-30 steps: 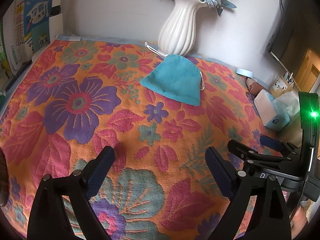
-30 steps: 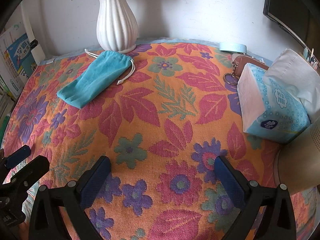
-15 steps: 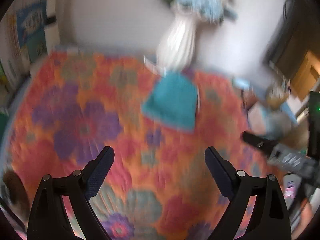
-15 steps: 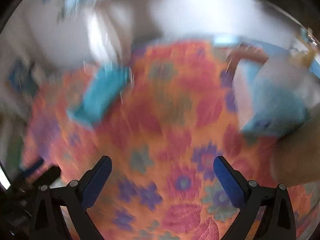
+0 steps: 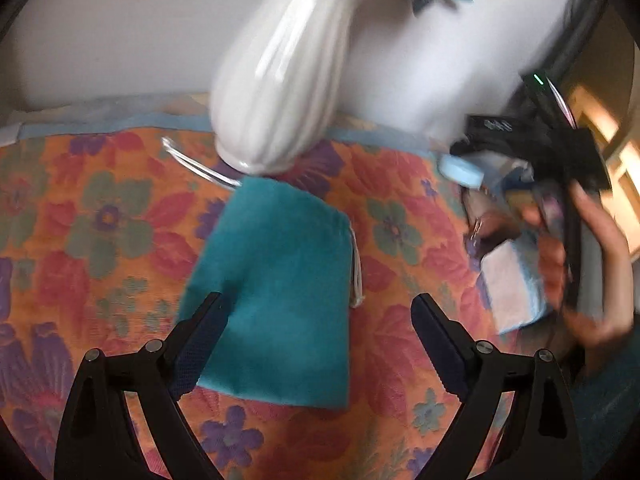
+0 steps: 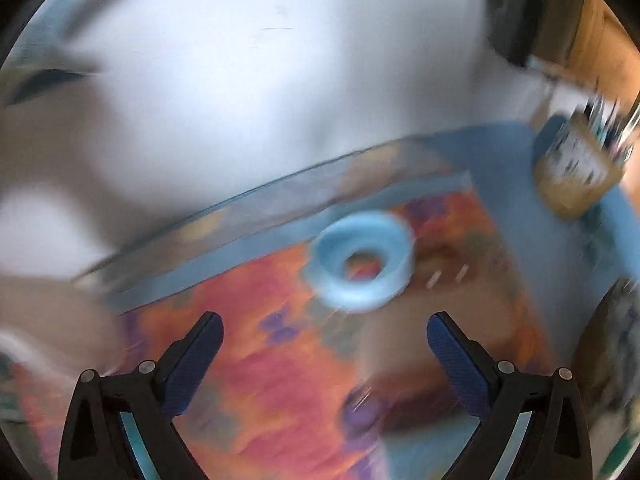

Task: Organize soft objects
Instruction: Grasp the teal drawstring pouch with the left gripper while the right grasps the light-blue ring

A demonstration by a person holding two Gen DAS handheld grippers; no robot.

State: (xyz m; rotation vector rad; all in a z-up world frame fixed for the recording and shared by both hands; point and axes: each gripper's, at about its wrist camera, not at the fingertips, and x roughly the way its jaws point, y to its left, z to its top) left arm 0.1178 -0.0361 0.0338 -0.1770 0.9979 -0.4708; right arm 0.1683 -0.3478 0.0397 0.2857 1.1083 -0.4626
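A teal drawstring pouch (image 5: 280,288) lies flat on the flowered cloth (image 5: 100,220), its cord end toward the white vase (image 5: 280,92). My left gripper (image 5: 316,344) is open and empty, low over the pouch's near end, the left finger over its edge. My right gripper (image 6: 324,360) is open and empty, just short of a light blue tape roll (image 6: 362,262) near the table's back edge. In the left wrist view the right gripper's body (image 5: 536,144) and the hand holding it show at the right, by the same roll (image 5: 460,170). The right wrist view is blurred.
The white wall runs behind the table. A tissue pack (image 5: 516,288) and a brown keyholder (image 5: 492,228) lie right of the pouch. A brown pen cup (image 6: 576,176) stands at the back right on the blue table edge (image 6: 520,208).
Both grippers moved forward fast toward the back of the table. The left now stands over the pouch, the right close to the tape roll. Both stayed open.
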